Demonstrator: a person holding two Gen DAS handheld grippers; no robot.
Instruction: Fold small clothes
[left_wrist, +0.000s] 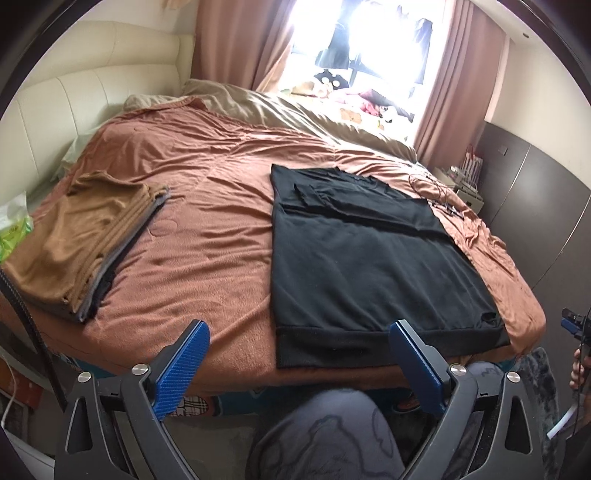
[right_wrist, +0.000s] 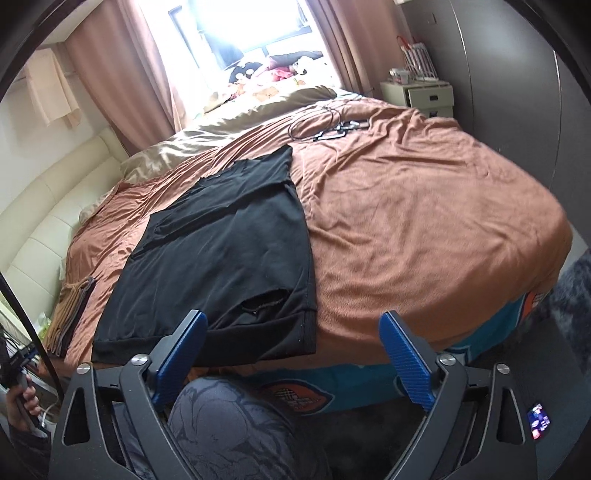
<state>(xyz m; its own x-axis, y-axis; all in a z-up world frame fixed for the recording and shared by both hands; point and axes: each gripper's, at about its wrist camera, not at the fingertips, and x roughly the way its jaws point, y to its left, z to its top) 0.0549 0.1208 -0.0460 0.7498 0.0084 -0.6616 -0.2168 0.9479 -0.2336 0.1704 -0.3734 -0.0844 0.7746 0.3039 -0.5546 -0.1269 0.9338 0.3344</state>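
Left wrist: black shirt (left_wrist: 369, 251) flat, sleeves folded inward

Bed (left_wrist: 221, 229) under a rumpled rust-brown blanket, tan sheet (left_wrist: 295, 110) bunched at the far end. Cream padded headboard (left_wrist: 74, 92) on one side. Pink curtains (left_wrist: 236, 40) frame a bright window. Cable (right_wrist: 314, 122) on the blanket; nightstand (right_wrist: 424, 94) beside the grey wardrobe (right_wrist: 517, 74).

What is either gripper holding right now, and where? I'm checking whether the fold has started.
Nothing. Left gripper and right gripper are both open and empty, short of the black shirt's hem.
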